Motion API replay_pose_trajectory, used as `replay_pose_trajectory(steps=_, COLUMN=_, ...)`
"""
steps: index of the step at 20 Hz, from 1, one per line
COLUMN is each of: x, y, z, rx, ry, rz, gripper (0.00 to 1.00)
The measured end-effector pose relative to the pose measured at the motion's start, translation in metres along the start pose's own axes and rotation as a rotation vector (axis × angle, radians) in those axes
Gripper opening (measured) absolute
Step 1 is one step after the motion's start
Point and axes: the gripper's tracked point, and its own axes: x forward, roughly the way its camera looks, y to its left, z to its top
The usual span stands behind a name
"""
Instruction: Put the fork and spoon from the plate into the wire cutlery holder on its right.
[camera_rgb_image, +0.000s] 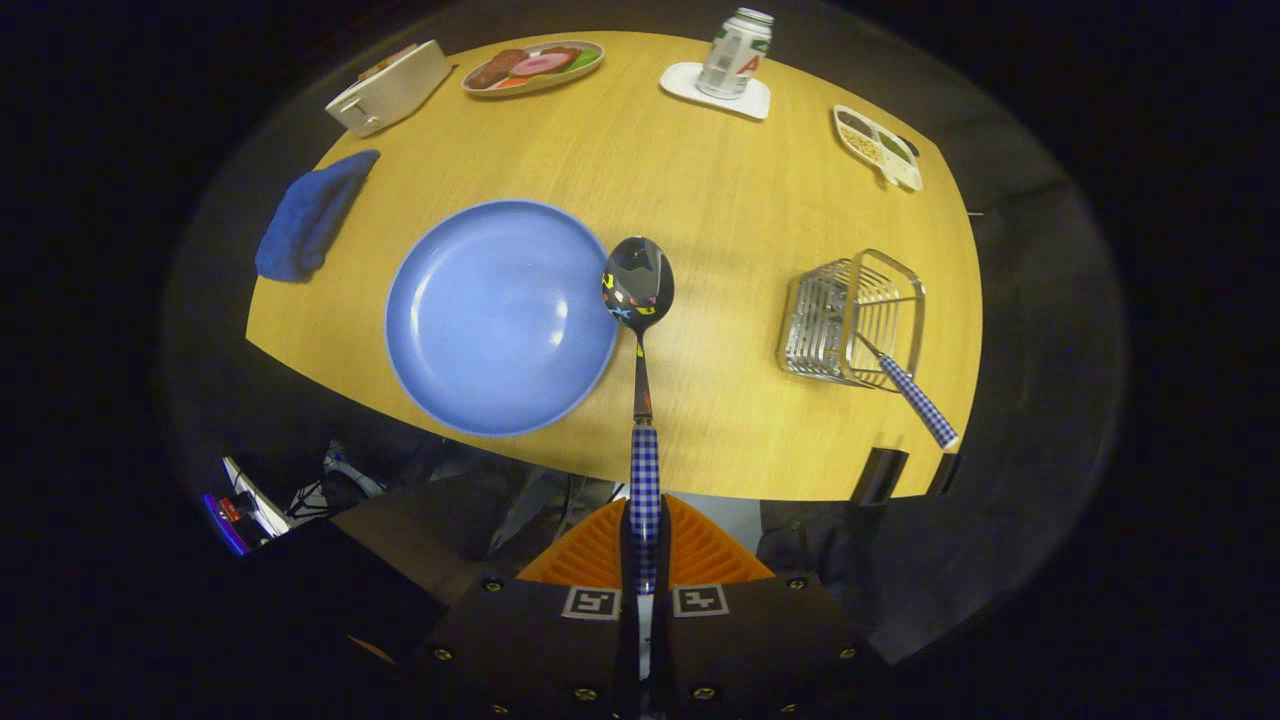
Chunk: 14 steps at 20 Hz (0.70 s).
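Spoon (638, 290) is riding high in the tongs (645, 545), both orange fingers (590, 555) pressing on its checked handle, bowl hanging over the surface (720, 230) beside the blue plate (500, 315). The plate is sitting bare, so one piece is remaining: this one. The fork (915, 395) is already leaning in the wire cutlery holder (850, 318) (checked handle poking out). Next, I'd judge, it's calling for a swing right and a handle-up drop. Count: one spoon, one fork, one plate, one holder.

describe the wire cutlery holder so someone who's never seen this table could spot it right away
On the round wooden table, look right of the big blue plate and the spoon pinched in the gripper. The wire holder is the silver basket with a checked handle sticking out.
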Motion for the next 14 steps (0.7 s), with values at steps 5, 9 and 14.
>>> replay_pose_trajectory(steps=5, x=-0.017, y=-0.043, z=-0.009, rx=0.03, ry=0.022, rz=-0.03, gripper=0.05)
replay_pose_trajectory(steps=9, x=-0.023, y=-0.075, z=-0.015, rx=0.065, ry=0.06, rz=-0.057, gripper=0.05)
replay_pose_trajectory(steps=14, x=-0.017, y=-0.111, z=-0.017, rx=0.071, ry=0.13, rz=-0.091, gripper=0.05)
